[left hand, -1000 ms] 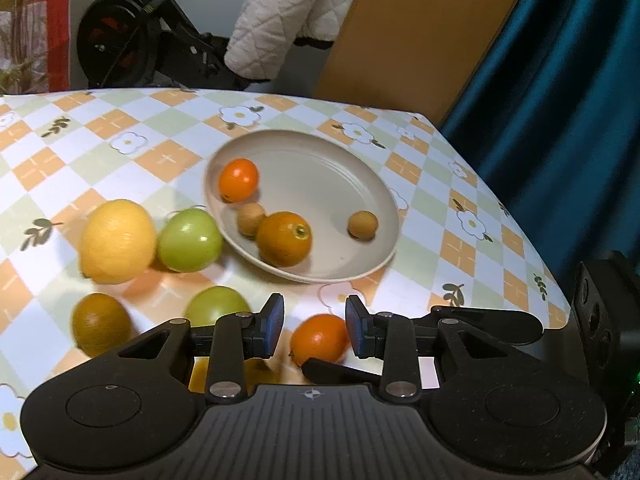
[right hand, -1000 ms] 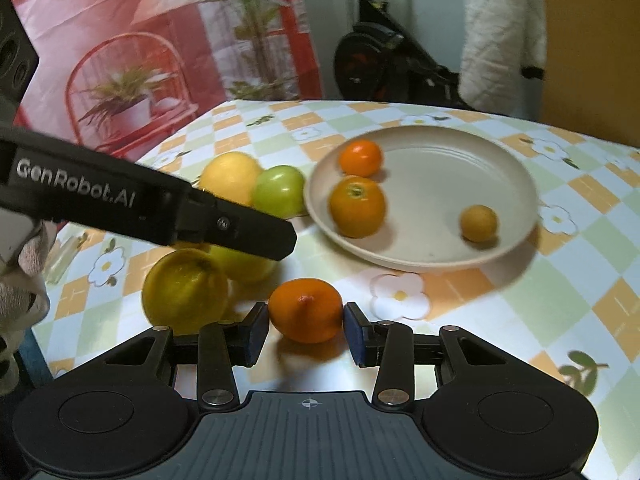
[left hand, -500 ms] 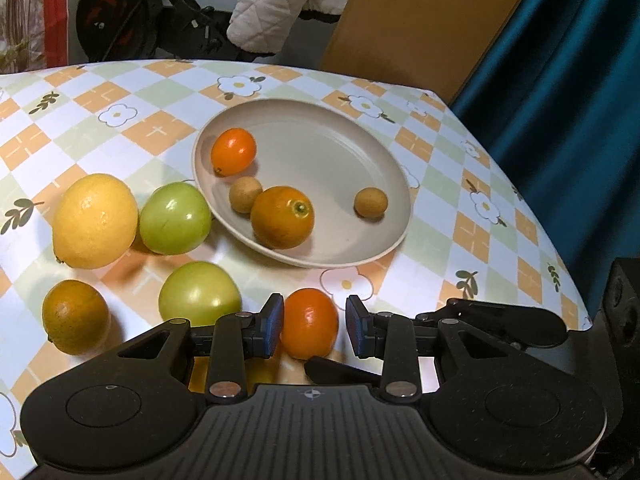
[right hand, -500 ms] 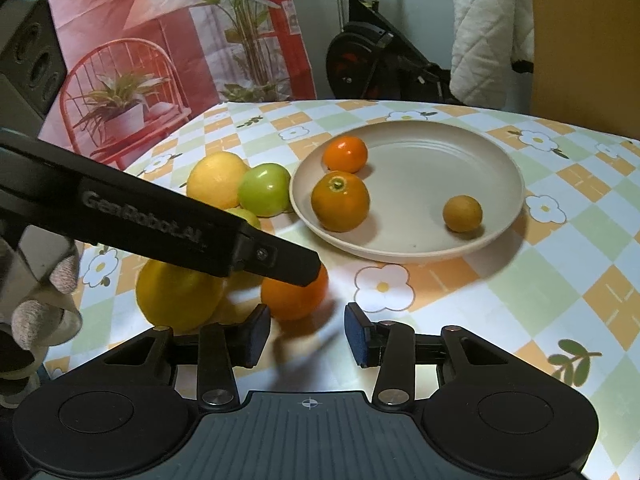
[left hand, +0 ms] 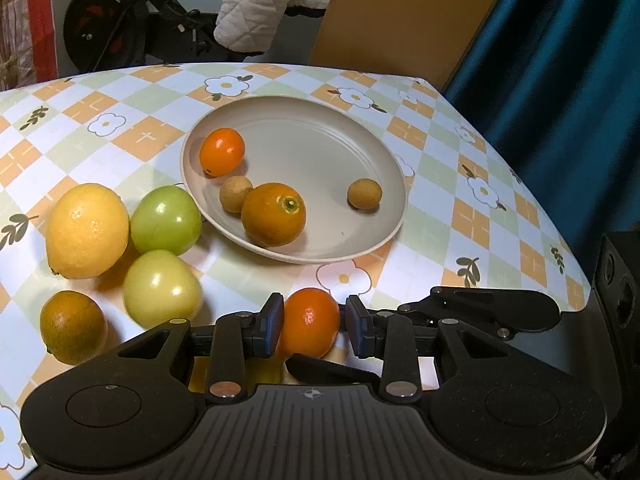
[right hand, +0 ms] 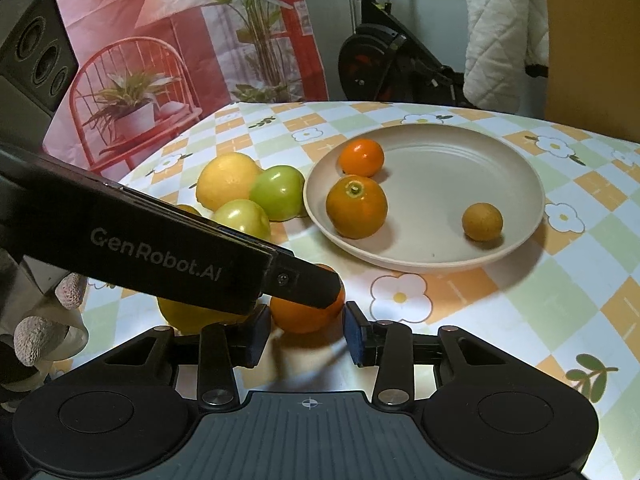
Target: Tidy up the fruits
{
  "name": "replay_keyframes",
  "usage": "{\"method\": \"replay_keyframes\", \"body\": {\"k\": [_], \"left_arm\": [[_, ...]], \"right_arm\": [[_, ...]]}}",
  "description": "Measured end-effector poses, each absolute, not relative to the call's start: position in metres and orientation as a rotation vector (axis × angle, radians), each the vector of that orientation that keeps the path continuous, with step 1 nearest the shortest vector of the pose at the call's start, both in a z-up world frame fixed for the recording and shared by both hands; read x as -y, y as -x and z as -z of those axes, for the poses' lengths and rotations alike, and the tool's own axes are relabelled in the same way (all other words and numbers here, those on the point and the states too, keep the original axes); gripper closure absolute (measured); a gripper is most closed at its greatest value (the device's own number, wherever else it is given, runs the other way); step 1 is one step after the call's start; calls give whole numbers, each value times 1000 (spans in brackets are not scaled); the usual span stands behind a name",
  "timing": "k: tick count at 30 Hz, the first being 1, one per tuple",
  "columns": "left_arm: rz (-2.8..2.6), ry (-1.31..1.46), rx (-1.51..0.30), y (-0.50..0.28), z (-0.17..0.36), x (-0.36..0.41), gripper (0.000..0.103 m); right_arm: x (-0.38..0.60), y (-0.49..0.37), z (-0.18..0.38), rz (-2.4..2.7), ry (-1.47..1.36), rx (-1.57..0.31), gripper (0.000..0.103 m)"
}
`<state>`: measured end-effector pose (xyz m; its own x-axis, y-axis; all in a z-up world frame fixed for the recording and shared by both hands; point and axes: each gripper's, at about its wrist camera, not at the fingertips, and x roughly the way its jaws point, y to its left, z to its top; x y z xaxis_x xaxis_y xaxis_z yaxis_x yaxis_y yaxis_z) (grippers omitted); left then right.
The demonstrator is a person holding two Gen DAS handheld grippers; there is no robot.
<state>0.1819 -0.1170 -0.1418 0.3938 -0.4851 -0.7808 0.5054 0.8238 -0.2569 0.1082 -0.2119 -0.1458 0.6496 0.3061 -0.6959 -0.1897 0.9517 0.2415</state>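
I see the small orange (left hand: 309, 327) lying on the tablecloth (left hand: 440, 240) just short of the plate (left hand: 372, 152), squarely between my left gripper's (left hand: 312, 330) two pads. The left pad looks to be against its skin; the right pad stands just beside it, and I cannot tell whether it touches. So the jaws are narrowed around the fruit, not yet plainly clamped on it.

From the right wrist view, the same orange (right hand: 306, 312) sits just ahead of my right gripper (right hand: 307, 332), whose jaws are parted with nothing between them. The left gripper's finger (right hand: 308, 284) reaches in low from the left and slants down over the fruit's top.

On the plate lie two oranges and two small brown fruits. Left of it sit a lemon (left hand: 86, 230), two green tomatoes (left hand: 166, 220) and a dull orange fruit (left hand: 72, 332).
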Motion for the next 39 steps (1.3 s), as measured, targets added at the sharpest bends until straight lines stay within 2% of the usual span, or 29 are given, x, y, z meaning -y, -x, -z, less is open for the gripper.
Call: {"method": "replay_keyframes", "body": {"k": [6,14,19,23,28,39], "left_arm": [[635,-57,-985,-178,143,123,67],[668,-20,-954,-174,133,125,69],[712,6,-936,-176,125,135,80],[695,-1,-946,-179,130,139,79],[646,19,-982,-188,138,127,79],[676,43,-1020,-187,146,126,66]], "right_arm": [[216,-108,146,-270,-173,-816,67],[226,-103,134,-233,-175,-772,72],[230,-104,126,-229,-158,-744,77],[236,-104,128,-221,-168,-753,77],[236,-102,134,-224,-175,-781,70],[235,-98,143,-232,-195,-819,69]]}}
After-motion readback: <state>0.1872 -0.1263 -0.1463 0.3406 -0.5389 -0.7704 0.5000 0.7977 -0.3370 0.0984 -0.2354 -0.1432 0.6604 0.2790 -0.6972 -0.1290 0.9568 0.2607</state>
